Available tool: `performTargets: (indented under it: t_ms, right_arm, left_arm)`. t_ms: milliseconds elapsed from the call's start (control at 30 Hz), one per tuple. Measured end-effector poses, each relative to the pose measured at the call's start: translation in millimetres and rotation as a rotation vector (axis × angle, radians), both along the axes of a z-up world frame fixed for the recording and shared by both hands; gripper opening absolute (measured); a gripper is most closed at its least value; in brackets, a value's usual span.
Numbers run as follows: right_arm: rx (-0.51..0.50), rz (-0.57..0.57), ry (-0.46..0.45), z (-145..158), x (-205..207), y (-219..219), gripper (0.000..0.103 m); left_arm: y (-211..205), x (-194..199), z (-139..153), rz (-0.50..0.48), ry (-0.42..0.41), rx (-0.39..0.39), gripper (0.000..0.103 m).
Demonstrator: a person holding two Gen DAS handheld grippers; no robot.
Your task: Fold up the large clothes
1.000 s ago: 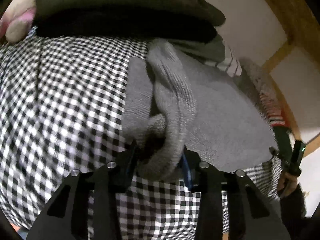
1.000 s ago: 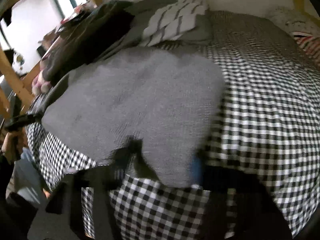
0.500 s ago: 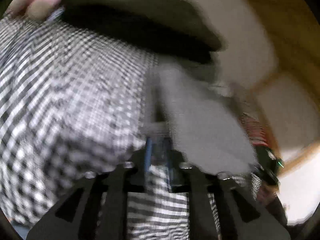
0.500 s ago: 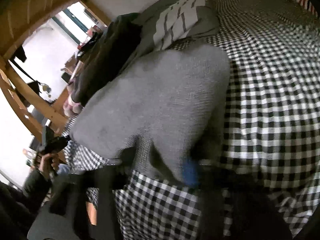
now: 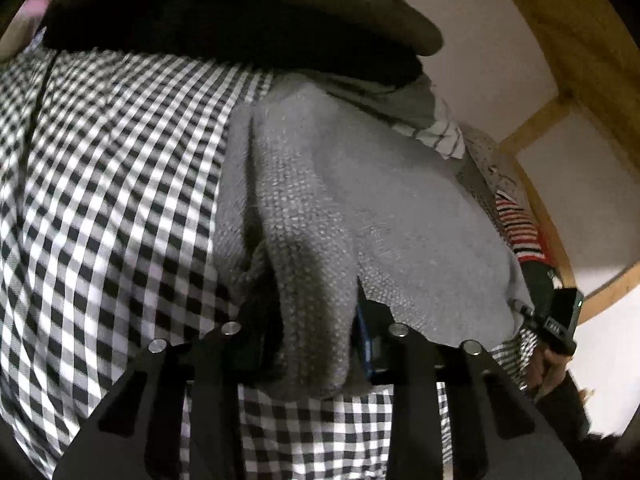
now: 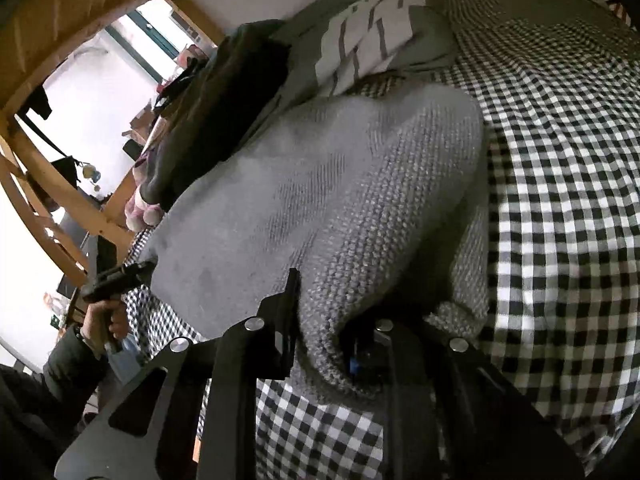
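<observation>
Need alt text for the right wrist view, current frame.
The right tongs are closing on a bunched edge of a grey knit sweater, which lies on a black-and-white checked bedspread. Dark and striped clothes are piled behind it; at far left a hand holds the left tongs.

Your left wrist camera looks down close along its tongs (image 5: 316,344) from the bed's left; your right one mirrors it. Both share the grey knit (image 5: 360,208) (image 6: 340,184) and checked bed (image 5: 120,184) (image 6: 560,200).
</observation>
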State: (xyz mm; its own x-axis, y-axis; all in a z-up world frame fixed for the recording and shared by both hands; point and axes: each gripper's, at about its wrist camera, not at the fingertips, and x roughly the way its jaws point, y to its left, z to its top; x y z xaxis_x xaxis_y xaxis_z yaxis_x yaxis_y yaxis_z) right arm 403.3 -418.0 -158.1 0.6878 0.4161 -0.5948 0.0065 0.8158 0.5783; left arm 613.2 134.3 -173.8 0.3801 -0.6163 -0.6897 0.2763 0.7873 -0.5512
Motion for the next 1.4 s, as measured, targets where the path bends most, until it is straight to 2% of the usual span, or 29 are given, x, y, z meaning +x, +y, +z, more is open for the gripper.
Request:
performTargets:
  t_ms: [100, 200, 267, 333, 367, 433, 533, 567, 633, 700, 767, 833, 867, 900, 933, 967, 1000, 1033, 1067, 1133, 1233, 1300, 1333, 1400]
  right_arm:
    - [0.045, -0.062, -0.005, 1, -13, -8, 0.016]
    - [0.133, -0.1, -0.035, 4, -39, -23, 0.015]
    - [0.16, -0.097, -0.048, 9, -52, -26, 0.015]
    - [0.136, -0.066, -0.03, 6, -56, -20, 0.015]
    - [0.133, -0.064, -0.004, 0, -54, -18, 0.016]
    - [0.15, -0.062, 0.055, -20, -40, -18, 0.022]
    - [0.188, -0.065, 0.022, -26, -22, -16, 0.034]
    - [0.181, -0.066, 0.017, -25, -18, -12, 0.031]
    - [0.169, -0.095, 0.023, -24, -11, -10, 0.018]
    - [0.182, -0.151, 0.015, -21, -17, -18, 0.016]
    - [0.188, -0.214, 0.018, -25, -33, -32, 0.016]
    - [0.237, -0.203, 0.045, -37, -40, -37, 0.016]
    - [0.234, -0.182, 0.049, -37, -39, -34, 0.02]
    - [0.223, -0.172, 0.049, -33, -39, -31, 0.023]
    - [0.192, -0.169, 0.047, -25, -38, -27, 0.037]
    - [0.153, -0.171, 0.045, -15, -37, -24, 0.06]
    - [0.096, -0.18, 0.037, -1, -38, -20, 0.072]
    - [0.032, -0.213, 0.043, 9, -39, -18, 0.102]
    - [-0.06, -0.273, 0.041, 21, -43, -17, 0.1]
    - [-0.135, -0.293, 0.01, 41, -50, -10, 0.1]
    - [-0.125, -0.337, -0.008, 53, -58, 1, 0.1]
    - [-0.069, -0.365, 0.019, 47, -64, 7, 0.1]
    - [-0.037, -0.377, 0.032, 43, -66, 9, 0.1]
    - [0.051, -0.409, 0.065, 28, -73, 12, 0.1]
  left_arm:
    - [5, -11, 4, 0.008, 0.031, 0.008, 0.026]
    - [18, -21, 7, 0.023, 0.059, -0.022, 0.023]
    - [26, -31, 16, 0.03, 0.065, -0.052, 0.022]
    - [30, -35, 15, 0.033, 0.079, -0.043, 0.021]
    - [30, -36, 9, 0.025, 0.094, -0.025, 0.021]
    - [32, -36, -3, 0.022, 0.131, -0.053, 0.021]
    - [29, -35, -3, 0.023, 0.08, -0.101, 0.026]
    - [26, -35, -1, 0.019, 0.059, -0.101, 0.026]
    - [25, -34, -3, 0.036, 0.052, -0.071, 0.026]
    - [33, -33, -12, 0.075, 0.104, -0.082, 0.023]
    - [41, -35, -15, 0.092, 0.115, -0.088, 0.022]
    - [47, -35, -14, 0.099, 0.127, -0.104, 0.022]
    - [47, -35, -12, 0.102, 0.124, -0.105, 0.022]
    - [45, -37, -5, 0.098, 0.105, -0.085, 0.033]
    - [44, -41, 6, 0.107, 0.07, -0.044, 0.055]
    - [43, -45, 19, 0.13, 0.017, 0.004, 0.063]
    - [42, -52, 41, 0.153, -0.078, 0.052, 0.075]
    - [41, -58, 62, 0.17, -0.161, 0.082, 0.097]
    - [37, -65, 84, 0.207, -0.244, 0.126, 0.098]
    - [20, -72, 110, 0.237, -0.318, 0.171, 0.098]
    - [-30, -66, 114, 0.216, -0.27, 0.177, 0.098]
    - [-72, -57, 98, 0.131, -0.219, 0.172, 0.098]
    - [-97, -48, 85, 0.081, -0.175, 0.206, 0.098]
    - [-130, -37, 63, 0.009, -0.15, 0.289, 0.098]
